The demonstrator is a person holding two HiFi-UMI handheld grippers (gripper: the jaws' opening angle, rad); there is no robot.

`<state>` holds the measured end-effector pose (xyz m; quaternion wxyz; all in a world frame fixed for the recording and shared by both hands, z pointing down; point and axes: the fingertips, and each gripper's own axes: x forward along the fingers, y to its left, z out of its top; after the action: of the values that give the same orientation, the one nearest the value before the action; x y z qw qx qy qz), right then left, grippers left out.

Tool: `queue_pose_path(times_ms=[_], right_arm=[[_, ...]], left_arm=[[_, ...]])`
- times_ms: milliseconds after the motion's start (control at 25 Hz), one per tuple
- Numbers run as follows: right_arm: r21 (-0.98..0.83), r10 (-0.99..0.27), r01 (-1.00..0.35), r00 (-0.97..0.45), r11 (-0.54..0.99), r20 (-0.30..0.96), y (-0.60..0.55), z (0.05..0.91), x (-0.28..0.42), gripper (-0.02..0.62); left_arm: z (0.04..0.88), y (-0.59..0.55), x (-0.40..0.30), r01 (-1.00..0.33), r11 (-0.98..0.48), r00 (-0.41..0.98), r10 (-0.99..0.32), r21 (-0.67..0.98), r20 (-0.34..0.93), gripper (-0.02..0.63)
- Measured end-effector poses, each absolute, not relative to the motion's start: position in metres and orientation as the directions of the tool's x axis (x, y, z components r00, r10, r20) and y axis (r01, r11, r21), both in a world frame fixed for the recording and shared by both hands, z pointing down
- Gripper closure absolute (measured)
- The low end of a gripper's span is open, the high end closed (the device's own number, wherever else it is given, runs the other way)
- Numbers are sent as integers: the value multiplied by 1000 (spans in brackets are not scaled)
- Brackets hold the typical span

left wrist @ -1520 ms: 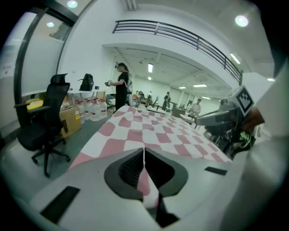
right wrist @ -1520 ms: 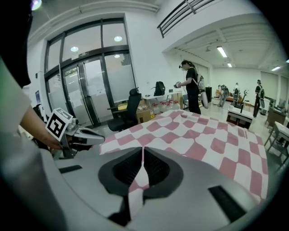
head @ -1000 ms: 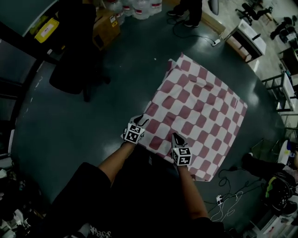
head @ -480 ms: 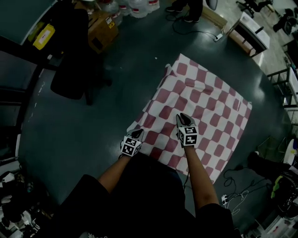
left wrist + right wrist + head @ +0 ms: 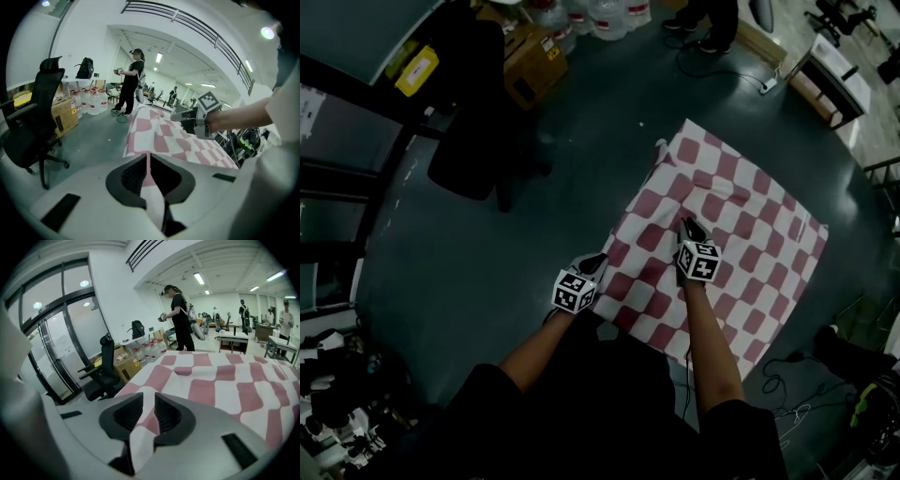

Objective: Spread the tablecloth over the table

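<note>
The pink-and-white checked tablecloth (image 5: pixel 741 211) covers the table at right of centre in the head view. My left gripper (image 5: pixel 597 262) is at the cloth's near left corner, shut on the cloth edge, which runs between its jaws (image 5: pixel 147 157). My right gripper (image 5: pixel 689 227) hovers over the middle of the cloth, further in than the left one. Its jaws have just been opening and stand apart (image 5: pixel 149 395). The tablecloth (image 5: pixel 225 380) shows in the gap, with the pads not pressing on it. The right gripper (image 5: pixel 180 119) also shows above the tablecloth (image 5: pixel 154 133) in the left gripper view.
A black office chair (image 5: pixel 473 141) stands left of the table, with a cardboard box (image 5: pixel 534 61) and water bottles (image 5: pixel 605 14) behind it. A person (image 5: pixel 712 19) stands beyond the far side. Cables (image 5: pixel 787 370) lie on the floor at lower right.
My right gripper left the cloth's near edge and moved forward over the middle of the cloth. The left gripper rose a little, still holding the near left corner.
</note>
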<state>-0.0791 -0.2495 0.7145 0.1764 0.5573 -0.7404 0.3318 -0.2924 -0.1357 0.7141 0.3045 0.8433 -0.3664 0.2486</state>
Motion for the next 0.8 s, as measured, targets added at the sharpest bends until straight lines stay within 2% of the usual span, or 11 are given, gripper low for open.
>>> queue_pose_path(times_ms=[120,320,520,680,800], right_arm=[[-324,-698,-935,-327,143,637,-240,712,-115,518],[-226,-597,-940,-339,257,727,-229,741,-185,518],[-168,-560,-972,-233,166,795,-201,772,-189,543],[-224,-511,-959,-283,175,812,-191,772,-193,543],[-266,-581,-948,-319,177,749,-213,746,-175,543]], left_arm=[[705,-155,-299,-745,-589,626,-456,312,633,588],[711,-203,-301,-662,-651,705,-372,371,605,588],[712,-222,-269,-533,-744,776,-242,402,582,586],[718,-233,-243,-472,-786,797,-185,400,575,586],[726,-239,-220,-465,-783,799,-170,413,577,586]])
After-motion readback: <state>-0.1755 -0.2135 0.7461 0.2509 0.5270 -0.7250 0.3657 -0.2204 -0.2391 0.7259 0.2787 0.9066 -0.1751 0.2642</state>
